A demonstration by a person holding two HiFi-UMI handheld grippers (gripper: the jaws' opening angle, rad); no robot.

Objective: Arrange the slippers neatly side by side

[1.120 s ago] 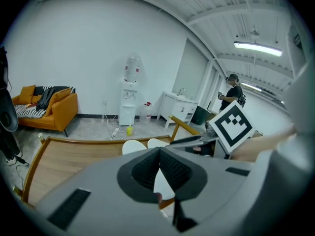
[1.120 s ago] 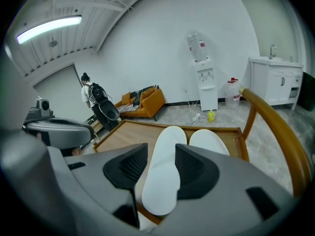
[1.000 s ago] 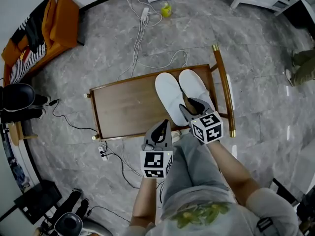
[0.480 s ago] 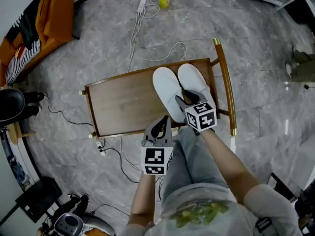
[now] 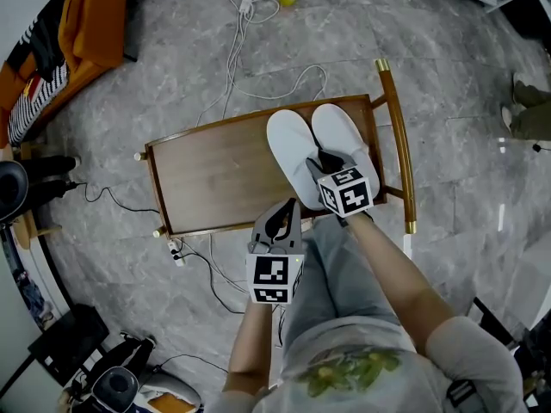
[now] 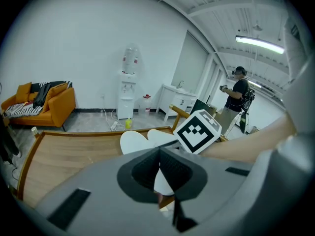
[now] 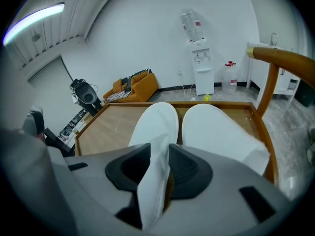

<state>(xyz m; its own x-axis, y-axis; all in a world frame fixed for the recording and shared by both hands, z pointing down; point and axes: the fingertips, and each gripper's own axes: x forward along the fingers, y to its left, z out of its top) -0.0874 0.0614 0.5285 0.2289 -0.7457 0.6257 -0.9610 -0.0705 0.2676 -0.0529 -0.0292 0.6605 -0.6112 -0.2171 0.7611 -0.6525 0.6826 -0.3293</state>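
Note:
Two white slippers lie side by side, toes away from me, on the right part of a brown wooden table: the left slipper and the right slipper. My right gripper points down at their heel ends. Its jaws have just been closing, and a raised white edge of the left slipper stands pinched between them. My left gripper hangs shut and empty over the table's near edge, left of the slippers.
A golden rail runs along the table's right side. Cables and a power strip lie on the grey stone floor. An orange sofa stands far left. A person stands in the background.
My right gripper has sunk toward the slippers' heel ends, and its marker cube now sits lower and nearer the table. The left gripper has stayed in place.

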